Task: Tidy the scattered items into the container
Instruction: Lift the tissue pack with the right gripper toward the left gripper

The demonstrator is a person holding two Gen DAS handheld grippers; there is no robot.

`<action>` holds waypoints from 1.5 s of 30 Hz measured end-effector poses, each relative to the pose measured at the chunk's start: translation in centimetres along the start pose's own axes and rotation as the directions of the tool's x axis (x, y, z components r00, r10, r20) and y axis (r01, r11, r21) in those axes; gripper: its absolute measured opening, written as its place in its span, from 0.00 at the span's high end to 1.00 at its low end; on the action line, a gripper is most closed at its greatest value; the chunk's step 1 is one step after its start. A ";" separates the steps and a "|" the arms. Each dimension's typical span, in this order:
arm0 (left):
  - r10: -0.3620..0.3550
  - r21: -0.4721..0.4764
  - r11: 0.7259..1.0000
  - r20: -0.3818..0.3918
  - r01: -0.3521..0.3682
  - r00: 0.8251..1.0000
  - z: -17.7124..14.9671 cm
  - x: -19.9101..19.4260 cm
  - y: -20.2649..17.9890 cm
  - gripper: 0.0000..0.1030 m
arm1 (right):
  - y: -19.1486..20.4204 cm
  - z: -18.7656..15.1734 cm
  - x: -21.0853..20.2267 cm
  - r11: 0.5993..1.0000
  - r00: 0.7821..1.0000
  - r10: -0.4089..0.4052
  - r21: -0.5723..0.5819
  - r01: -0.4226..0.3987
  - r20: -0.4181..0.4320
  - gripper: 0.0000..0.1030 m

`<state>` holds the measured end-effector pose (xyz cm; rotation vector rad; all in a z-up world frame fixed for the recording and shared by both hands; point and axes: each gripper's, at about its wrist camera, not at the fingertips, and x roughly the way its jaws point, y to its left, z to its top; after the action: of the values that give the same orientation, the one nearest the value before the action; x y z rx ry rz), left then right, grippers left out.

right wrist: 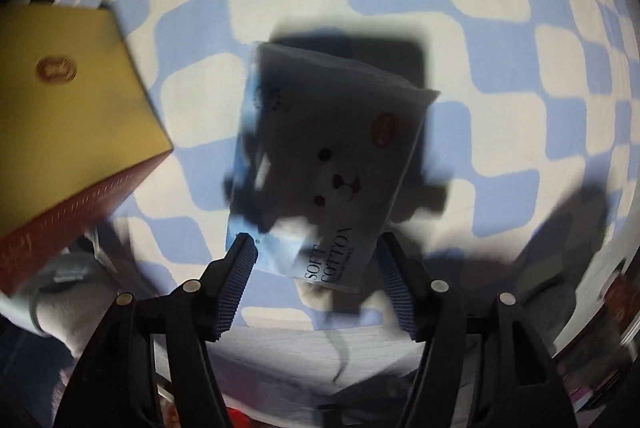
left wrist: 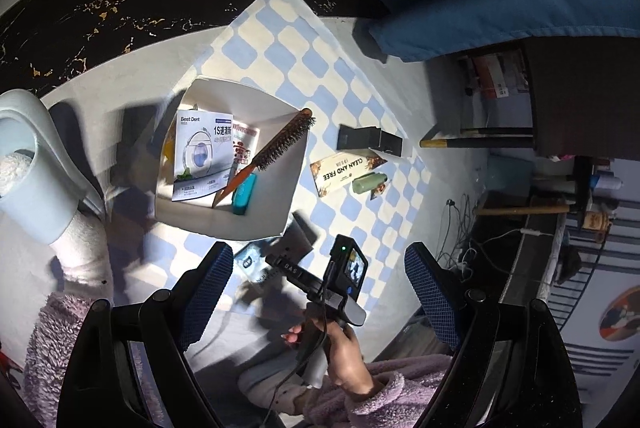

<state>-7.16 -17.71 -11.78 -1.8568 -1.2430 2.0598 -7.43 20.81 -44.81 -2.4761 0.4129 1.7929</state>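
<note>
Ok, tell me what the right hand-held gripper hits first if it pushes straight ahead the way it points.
Most likely the Soft Cotton tissue pack, which lies on the checkered mat dead ahead of the open right hand-held gripper. The remaining gap is unclear.

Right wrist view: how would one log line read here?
right gripper: open, above blue SOFT COTTON tissue pack | left gripper: open | white square container: partly filled

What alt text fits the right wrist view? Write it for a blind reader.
The open right tongs straddle the near end of a blue "SOFT COTTON" tissue pack with a bear face, lying on a blue-and-white checkered mat. A yellow-topped box with red sides stands at the left.
</note>
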 end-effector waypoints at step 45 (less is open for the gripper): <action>0.018 0.108 0.994 0.118 -0.031 0.993 -0.7 -1.6 1.8 0.16 | 5.2 2.6 4.3 0.991 0.996 -0.083 -0.101 0.085 0.029 0.32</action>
<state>-5.35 -19.42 -11.58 -1.7358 -1.1116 2.2296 -9.90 15.56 -49.15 -2.4936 0.2172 1.8533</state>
